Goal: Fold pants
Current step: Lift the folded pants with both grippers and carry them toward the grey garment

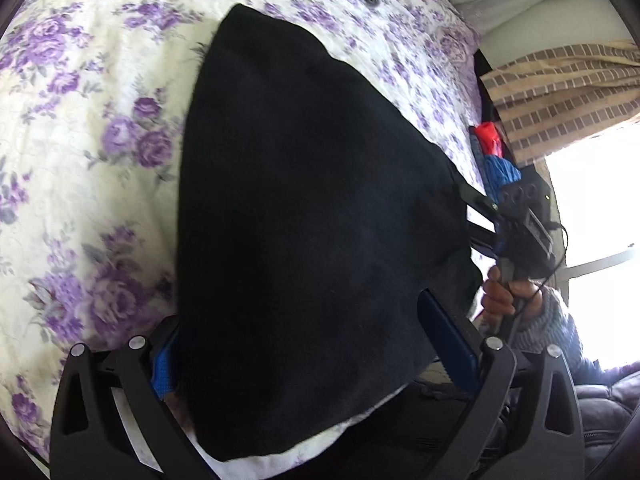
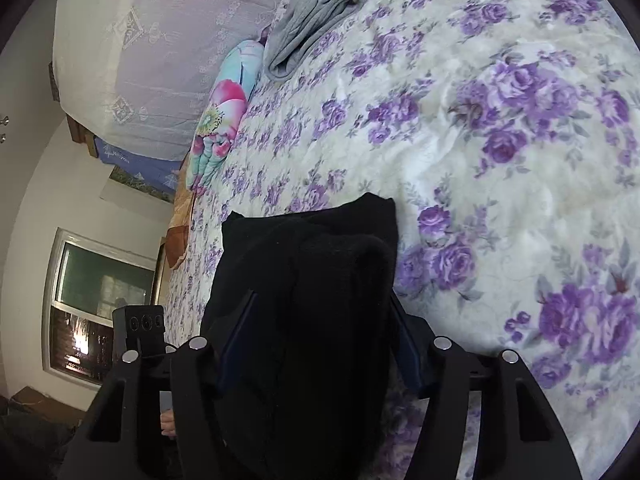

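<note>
Between both pairs of fingers point(image 1: 316, 356) point(image 2: 316, 344) the black pants point(image 1: 312, 200) bunched, soft, thick and floppy; whether either pair squeezed them, I couldn't tell. Hold thick edges.

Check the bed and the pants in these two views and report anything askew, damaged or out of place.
Nothing looks damaged or spilled. The black pants lie bunched rather than flat between the fingers of both grippers, on the floral bedspread. A grey garment lies loosely crumpled near the far edge of the bed. Neither looks odd mid-fold.
</note>
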Available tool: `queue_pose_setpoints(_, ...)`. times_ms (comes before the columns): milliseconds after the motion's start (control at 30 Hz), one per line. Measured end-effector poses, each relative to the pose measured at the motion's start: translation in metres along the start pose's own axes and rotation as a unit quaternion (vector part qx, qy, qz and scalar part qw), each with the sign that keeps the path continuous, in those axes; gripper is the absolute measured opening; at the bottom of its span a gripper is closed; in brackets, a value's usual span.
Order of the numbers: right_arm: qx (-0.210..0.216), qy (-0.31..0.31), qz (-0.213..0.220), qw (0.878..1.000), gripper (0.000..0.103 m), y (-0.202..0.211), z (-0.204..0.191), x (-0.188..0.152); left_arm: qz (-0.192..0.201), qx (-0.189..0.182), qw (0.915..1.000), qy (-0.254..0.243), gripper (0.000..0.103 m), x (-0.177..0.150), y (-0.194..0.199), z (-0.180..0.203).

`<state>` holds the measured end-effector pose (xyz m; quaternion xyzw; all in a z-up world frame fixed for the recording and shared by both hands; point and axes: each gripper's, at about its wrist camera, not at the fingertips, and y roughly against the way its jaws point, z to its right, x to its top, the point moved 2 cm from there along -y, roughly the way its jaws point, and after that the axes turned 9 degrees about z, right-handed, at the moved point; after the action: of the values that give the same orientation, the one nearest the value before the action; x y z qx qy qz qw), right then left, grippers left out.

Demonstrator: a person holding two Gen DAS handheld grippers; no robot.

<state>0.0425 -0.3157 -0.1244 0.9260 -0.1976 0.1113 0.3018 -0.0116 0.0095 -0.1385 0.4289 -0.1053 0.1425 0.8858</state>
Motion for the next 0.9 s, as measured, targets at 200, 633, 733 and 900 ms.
queue_pose_setpoints(200,-0.003,-0.029,0.005,1.000,0.036,0.000,0.007,-0.004,0.012,-0.002,0.9998,0.017,0.080,0.000,0.001,-0.006)
queue_pose_setpoints(633,-0.028,0.073,0.039,0.996,0.027,0.043,-0.082,0.002,0.077,-0.029,0.9966,0.004,0.021,0.014,0.053,0.015)
queue_pose_setpoints(733,-0.021,0.086,0.059,0.994,0.027,0.061,-0.104,0.016,0.093,-0.032,0.9944,-0.038,0.021,0.028,0.071,0.040)
queue_pose_setpoints(900,0.003,0.109,0.103,0.989,0.027,0.096,-0.145,0.065,0.119,-0.036,0.9884,-0.087,0.021,0.077,0.103,0.083)
